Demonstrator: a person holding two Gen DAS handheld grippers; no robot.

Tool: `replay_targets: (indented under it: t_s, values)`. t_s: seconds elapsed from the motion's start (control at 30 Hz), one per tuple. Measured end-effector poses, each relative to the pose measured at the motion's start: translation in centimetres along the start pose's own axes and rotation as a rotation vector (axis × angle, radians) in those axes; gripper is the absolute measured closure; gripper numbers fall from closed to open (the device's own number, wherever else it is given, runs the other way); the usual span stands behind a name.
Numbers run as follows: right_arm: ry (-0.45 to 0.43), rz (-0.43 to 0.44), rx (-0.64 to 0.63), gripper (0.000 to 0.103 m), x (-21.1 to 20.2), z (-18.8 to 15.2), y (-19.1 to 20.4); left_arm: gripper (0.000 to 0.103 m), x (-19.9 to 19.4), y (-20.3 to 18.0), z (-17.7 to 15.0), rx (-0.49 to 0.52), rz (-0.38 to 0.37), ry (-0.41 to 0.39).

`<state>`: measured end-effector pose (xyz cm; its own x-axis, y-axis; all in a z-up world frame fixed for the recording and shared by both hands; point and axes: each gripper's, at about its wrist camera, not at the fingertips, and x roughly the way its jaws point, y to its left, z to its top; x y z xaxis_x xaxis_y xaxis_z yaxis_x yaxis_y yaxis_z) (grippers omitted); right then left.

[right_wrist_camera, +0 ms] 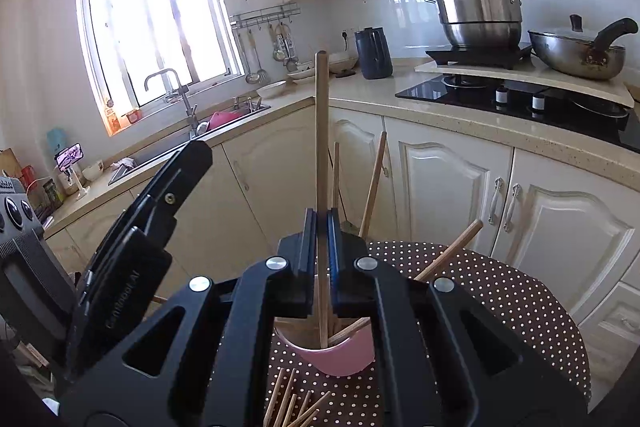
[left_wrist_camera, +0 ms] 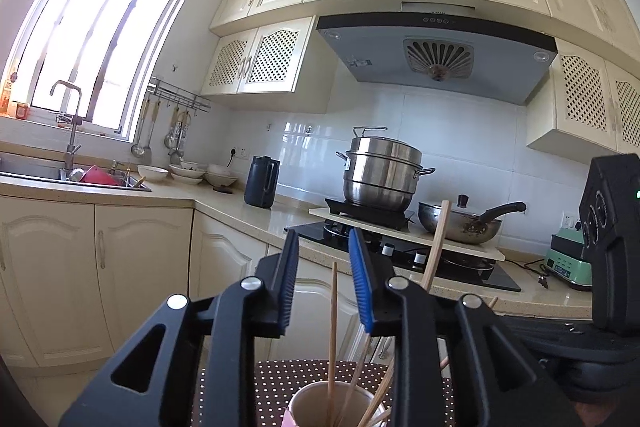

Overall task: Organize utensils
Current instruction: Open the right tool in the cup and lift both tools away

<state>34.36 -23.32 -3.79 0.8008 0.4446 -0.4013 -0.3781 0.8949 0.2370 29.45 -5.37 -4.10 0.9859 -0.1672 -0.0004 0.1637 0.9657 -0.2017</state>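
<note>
Pale wooden chopsticks [right_wrist_camera: 321,163] upright in pink cup [right_wrist_camera: 340,357].

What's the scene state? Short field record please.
left gripper: open, a chopstick between its jaws, not pressed
right gripper: shut on an upright chopstick, lower end in the cup
cup: pink, on dotted table, holds several chopsticks
loose chopsticks: on the table, near side of the cup
</note>
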Motion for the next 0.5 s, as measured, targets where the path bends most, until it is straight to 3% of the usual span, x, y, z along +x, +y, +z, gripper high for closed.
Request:
replay_targets:
  t_s: [0.3,0.5]
  values:
    - [0.067,-0.011,0.016,0.096,1.3,-1.6,0.1,0.055,-0.6,2.1,-0.2,-0.003,0.007,0.121]
    - [0.069,-0.044,0.02,0.087,0.0,-2.2,0.7,0.049,-2.1,2.9,0.0,-0.01,-0.006,0.17]
